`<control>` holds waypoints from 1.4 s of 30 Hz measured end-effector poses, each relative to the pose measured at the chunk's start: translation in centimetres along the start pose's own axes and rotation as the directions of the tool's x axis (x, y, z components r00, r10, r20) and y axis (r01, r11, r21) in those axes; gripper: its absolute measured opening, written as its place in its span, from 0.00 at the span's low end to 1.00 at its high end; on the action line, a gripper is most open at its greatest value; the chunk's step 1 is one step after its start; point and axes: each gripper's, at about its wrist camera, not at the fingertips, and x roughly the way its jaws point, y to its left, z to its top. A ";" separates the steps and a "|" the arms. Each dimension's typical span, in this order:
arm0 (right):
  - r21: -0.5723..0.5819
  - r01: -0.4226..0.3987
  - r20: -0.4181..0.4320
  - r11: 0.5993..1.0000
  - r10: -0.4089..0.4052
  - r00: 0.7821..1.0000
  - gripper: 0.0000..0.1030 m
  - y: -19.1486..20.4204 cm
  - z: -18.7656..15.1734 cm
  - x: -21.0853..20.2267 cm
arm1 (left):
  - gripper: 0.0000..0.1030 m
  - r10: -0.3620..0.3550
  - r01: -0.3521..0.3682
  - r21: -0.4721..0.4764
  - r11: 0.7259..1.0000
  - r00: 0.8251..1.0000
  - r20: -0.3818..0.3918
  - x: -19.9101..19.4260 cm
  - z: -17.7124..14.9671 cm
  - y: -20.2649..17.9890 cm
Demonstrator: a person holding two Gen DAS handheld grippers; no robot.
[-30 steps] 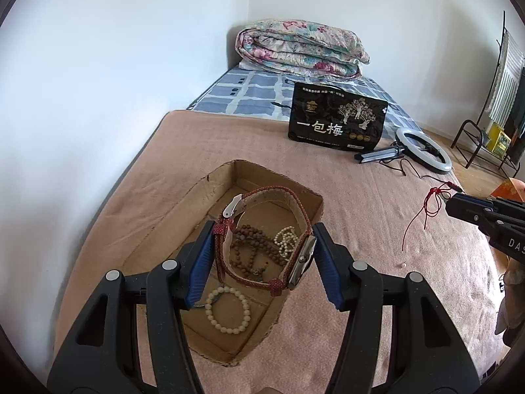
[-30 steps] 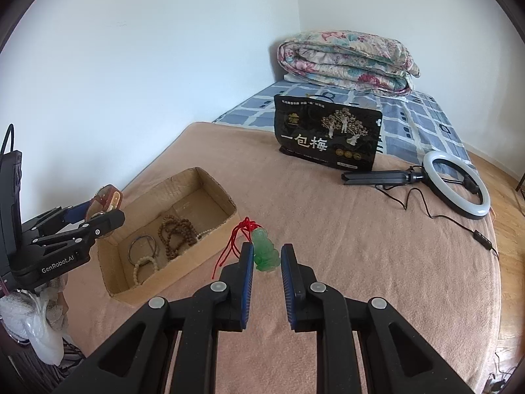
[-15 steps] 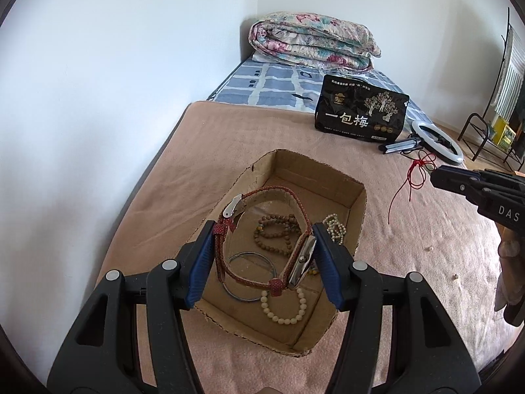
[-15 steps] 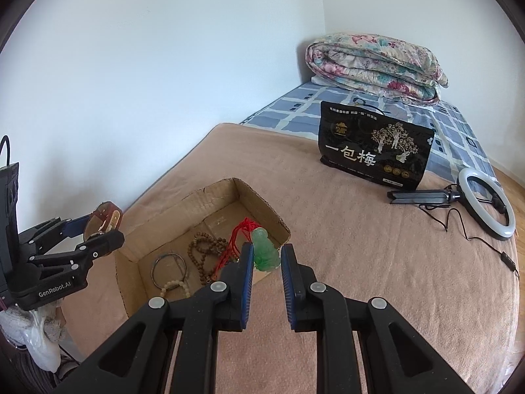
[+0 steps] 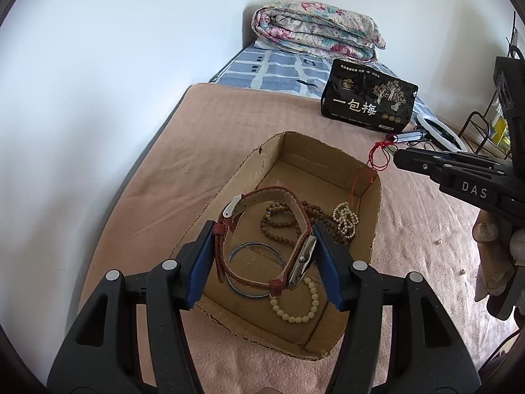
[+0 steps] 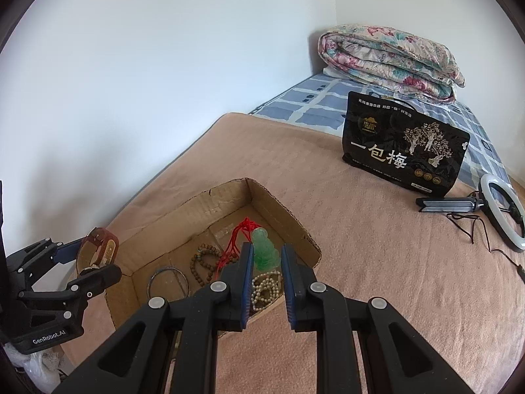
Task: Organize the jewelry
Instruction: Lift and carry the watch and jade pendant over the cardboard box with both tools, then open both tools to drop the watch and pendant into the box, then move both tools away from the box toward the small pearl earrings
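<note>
The left gripper (image 5: 265,256) pinches a woven red-strapped watch (image 5: 262,239) above the corrugated cardboard box (image 5: 367,177); the right gripper (image 6: 266,262) clamps a translucent green pendant (image 6: 265,249) at the box's 3 o'clock rim, over knobbly beads (image 6: 205,262).

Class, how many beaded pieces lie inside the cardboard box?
3: a cream bracelet at the near end, brown beads mid-box, white pearls by the right wall. The held watch may hide others.

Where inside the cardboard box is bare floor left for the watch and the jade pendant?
The far end of the cardboard box, between its back wall and the brown bead strands, is bare. The near half is crowded: metal bangle, cream bead bracelet, pearl strand.
</note>
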 end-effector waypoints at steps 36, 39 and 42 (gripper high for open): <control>-0.007 0.080 0.045 0.997 -0.079 0.996 0.98 0.9 0.5 0.6 | 0.80 -0.003 0.003 0.000 1.000 1.000 0.013 0.5 0.2 -0.4; 0.000 0.093 0.048 0.996 -0.093 0.995 0.99 0.9 0.4 0.0 | 0.80 -0.002 0.002 -0.001 1.000 1.000 0.018 0.3 0.2 -0.4; 0.002 0.101 0.054 0.995 -0.101 0.993 0.99 0.7 0.3 -0.8 | 0.80 -0.004 0.004 0.003 1.000 1.000 0.026 -0.1 0.3 -0.6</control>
